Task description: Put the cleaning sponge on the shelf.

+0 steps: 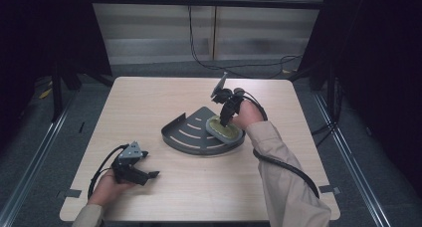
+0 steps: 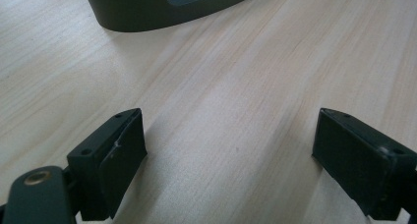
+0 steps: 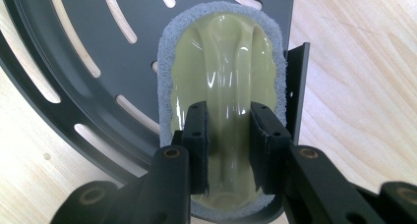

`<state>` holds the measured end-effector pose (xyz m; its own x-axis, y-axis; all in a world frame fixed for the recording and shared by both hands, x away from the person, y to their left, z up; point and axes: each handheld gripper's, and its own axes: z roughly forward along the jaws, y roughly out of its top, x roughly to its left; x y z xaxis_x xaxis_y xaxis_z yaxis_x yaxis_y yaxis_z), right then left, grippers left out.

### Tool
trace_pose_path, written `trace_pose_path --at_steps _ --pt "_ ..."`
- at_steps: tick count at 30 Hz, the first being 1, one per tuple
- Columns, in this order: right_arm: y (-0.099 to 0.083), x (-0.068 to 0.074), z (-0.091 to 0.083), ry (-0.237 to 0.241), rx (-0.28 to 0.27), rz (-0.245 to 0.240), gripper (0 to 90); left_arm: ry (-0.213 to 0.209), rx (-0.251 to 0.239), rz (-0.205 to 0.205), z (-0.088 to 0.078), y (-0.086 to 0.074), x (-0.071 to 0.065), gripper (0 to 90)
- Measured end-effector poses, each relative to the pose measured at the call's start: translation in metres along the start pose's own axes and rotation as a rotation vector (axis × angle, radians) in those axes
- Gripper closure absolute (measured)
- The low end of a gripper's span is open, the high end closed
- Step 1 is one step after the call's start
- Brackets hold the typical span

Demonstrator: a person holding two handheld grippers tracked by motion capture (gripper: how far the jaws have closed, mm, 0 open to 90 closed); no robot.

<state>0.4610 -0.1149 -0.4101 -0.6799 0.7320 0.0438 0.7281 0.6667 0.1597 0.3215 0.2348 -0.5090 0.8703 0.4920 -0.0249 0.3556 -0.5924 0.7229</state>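
An oval scrubber with a glossy olive-green plastic top and a grey fibre pad lies in a dark slotted quarter-round tray, against the tray's right wall. My right gripper comes down on it from above, jaws closed on the raised ridge of the green top. My left gripper rests near the table's front left corner, open, with bare wood between its fingers. The tray's curved wall appears ahead of it.
The light wooden table stands among dark floor, metal rails and black curtains. Cables trail from both grippers across the table's right and left front. More cables hang at the back wall.
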Motion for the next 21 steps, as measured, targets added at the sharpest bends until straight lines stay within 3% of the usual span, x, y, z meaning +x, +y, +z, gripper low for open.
trace_pose_path --at_steps 21 --pt "-0.0039 -0.0003 0.0073 -0.003 0.003 0.014 71.1 -0.001 0.0 0.001 0.0 0.0 0.0001 12.0"
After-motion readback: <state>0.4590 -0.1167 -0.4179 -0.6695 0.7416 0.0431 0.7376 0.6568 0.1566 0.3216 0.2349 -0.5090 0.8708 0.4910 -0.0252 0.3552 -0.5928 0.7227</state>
